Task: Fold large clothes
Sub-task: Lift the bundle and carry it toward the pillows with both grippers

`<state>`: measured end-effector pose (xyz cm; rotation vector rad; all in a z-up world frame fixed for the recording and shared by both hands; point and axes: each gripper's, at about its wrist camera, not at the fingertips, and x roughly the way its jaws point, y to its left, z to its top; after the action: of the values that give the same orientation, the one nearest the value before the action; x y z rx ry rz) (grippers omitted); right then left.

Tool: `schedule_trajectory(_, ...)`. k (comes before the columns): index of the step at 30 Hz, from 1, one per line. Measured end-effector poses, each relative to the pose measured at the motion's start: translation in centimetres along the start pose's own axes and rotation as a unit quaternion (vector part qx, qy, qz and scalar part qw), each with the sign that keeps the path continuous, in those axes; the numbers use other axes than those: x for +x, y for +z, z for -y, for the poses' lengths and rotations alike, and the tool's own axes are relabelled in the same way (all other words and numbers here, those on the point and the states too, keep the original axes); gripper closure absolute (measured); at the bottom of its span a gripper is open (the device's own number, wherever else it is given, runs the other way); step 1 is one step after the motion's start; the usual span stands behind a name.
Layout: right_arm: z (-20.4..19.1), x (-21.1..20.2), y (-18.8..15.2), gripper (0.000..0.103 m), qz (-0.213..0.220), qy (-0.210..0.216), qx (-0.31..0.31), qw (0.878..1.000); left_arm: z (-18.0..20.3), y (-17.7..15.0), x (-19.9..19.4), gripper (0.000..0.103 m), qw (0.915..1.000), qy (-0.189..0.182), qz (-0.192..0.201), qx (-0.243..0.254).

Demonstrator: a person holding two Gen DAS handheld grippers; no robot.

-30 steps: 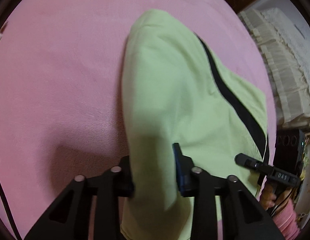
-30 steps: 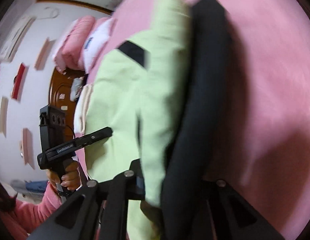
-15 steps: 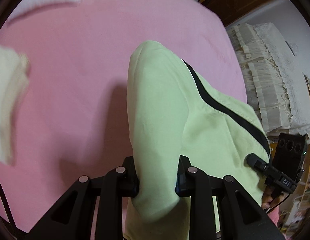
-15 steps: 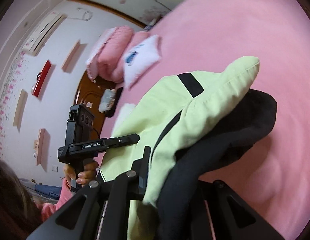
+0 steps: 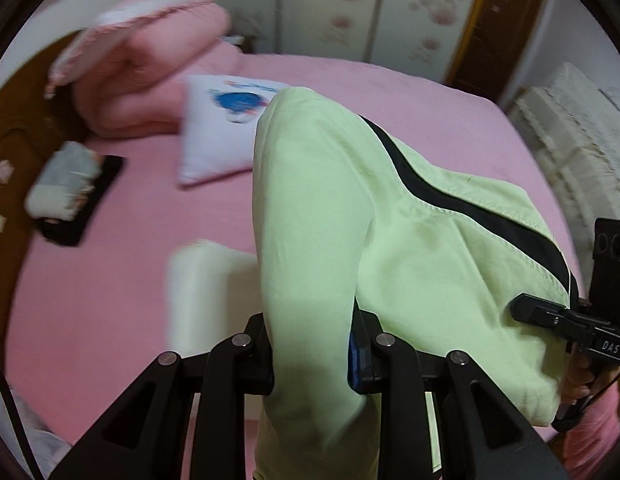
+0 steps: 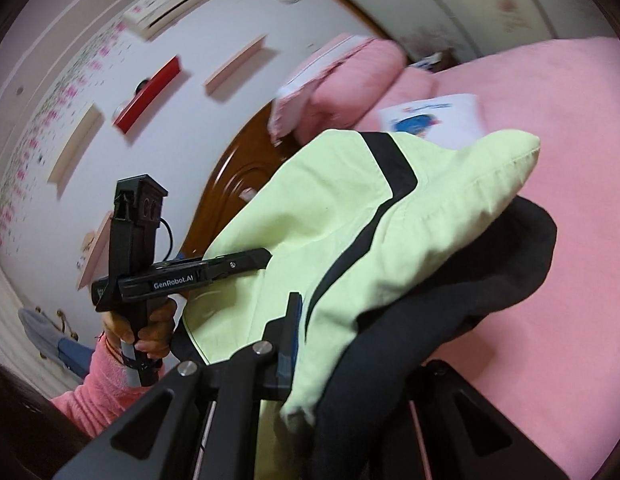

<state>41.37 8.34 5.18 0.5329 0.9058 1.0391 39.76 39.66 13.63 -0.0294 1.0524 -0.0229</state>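
- Presently, far left of the left-wrist view: a dark flat item [image 5: 84, 200] with a pale bundle on it, near the headboard, well apart from the work. Not involved.
- Folded cream cloth [image 5: 206, 292] lies on the pink bed [image 5: 130, 248], just left of my tools; I read it as a finished piece set aside so the middle of the bed stays free.
- Left tool [image 5: 312, 354]: narrow, pinched on a thick fold of the green garment [image 5: 322, 208]. Gripped at an edge so the cloth hangs from a line, not a bunch.
- Garment is lifted above the bed, stretched between both tools; its black stripe [image 5: 462, 204] runs toward the right.
- Right tool [image 6: 342, 344]: nearly closed, clamping the green layer together with the garment's black part [image 6: 450, 320].
- Judgement: two spaced grips keep the piece taut for laying flat.
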Motion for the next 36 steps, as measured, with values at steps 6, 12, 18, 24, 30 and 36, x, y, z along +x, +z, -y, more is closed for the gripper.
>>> schedule_trajectory(6, 0.4, 13.5, -2.7, 0.093, -0.024, -0.023, -0.017, 0.999, -10.3, -4.6, 8.2, 0.08, 0.9994, 0.031, -0.009, 0.01)
schedule_trajectory(12, 6.9, 27.1, -12.4, 0.092, -0.148, -0.114, 0.005, 0.982, -14.5, -14.6, 23.2, 0.059, 0.9922, 0.104, -0.067, 0.012)
schedule_trajectory(18, 9.9, 27.7, -15.1, 0.085, -0.123, -0.104, 0.055, 0.985, -16.0, -15.1, 22.5, 0.055, 0.9974, 0.057, -0.028, -0.034)
schedule_trajectory(24, 10.5, 24.7, -13.3, 0.06, -0.116, -0.119, 0.035, 0.985, -15.0, -15.1, 23.3, 0.043, 0.9963, 0.084, -0.018, -0.011)
schedule_trajectory(30, 10.6, 25.0, -9.2, 0.067, -0.095, -0.195, -0.044, 0.975, -15.8, -15.7, 23.6, 0.028, 0.9964, 0.073, -0.009, -0.041)
schedule_trajectory(36, 15.0, 25.3, -9.1, 0.038, -0.104, -0.25, 0.089, 0.958, -15.4, -16.4, 23.8, 0.017, 0.9961, 0.075, -0.003, -0.047)
